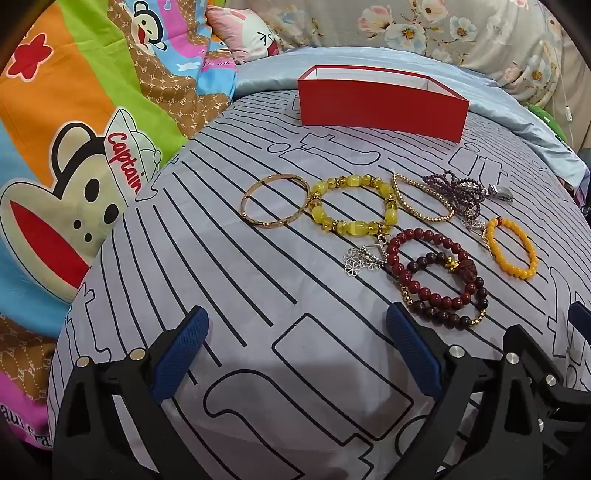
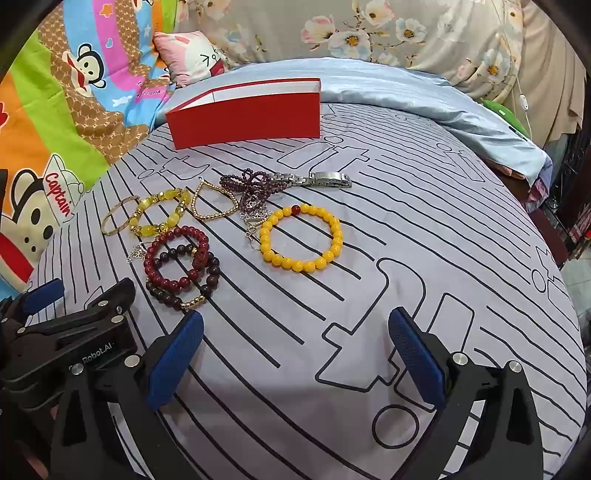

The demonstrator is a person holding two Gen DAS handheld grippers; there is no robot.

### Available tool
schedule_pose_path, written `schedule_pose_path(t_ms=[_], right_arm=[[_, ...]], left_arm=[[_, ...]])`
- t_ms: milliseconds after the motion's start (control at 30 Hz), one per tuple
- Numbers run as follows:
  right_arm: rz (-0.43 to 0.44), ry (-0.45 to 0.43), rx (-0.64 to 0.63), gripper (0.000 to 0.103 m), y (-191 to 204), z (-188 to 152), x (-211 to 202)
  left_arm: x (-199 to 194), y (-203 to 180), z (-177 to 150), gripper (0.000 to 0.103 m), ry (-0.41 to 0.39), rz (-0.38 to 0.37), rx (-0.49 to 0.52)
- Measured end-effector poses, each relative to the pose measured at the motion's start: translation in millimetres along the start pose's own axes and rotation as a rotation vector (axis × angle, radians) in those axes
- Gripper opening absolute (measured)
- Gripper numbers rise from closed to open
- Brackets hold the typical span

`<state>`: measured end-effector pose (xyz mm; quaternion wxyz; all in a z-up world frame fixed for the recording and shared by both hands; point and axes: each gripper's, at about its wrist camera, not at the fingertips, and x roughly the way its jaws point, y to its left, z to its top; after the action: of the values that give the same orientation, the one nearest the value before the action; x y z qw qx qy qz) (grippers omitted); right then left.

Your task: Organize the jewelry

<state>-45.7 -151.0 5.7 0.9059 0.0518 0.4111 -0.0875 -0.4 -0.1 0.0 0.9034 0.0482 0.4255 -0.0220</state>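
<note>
Several bracelets lie on a grey striped bedsheet (image 1: 221,280): a gold bangle (image 1: 275,201), a yellow glass-bead bracelet (image 1: 352,205), a thin gold-bead chain (image 1: 421,199), a purple bead strand (image 1: 461,192), a red bead bracelet (image 1: 428,273) over a dark bead one (image 1: 476,306), and an orange bead bracelet (image 2: 301,238). A silver watch (image 2: 314,180) lies behind. An open red box (image 1: 380,101) stands at the back. My left gripper (image 1: 297,330) and my right gripper (image 2: 295,334) are open and empty, in front of the jewelry.
A colourful monkey-print quilt (image 1: 74,129) lies bunched at the left. A light blue satin cover (image 2: 424,96) and floral pillows (image 1: 443,26) are behind the box. The bed's edge drops off at the right (image 2: 554,236).
</note>
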Motion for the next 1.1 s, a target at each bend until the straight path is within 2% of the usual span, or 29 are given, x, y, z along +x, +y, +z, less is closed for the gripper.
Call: schedule_pose_path(t_ms=[1100], right_arm=[[0.0, 0.002, -0.001, 0.098, 0.3, 0.3, -0.2]], left_arm=[[-0.7, 0.2, -0.8, 0.094, 0.001, -0.002, -0.001]])
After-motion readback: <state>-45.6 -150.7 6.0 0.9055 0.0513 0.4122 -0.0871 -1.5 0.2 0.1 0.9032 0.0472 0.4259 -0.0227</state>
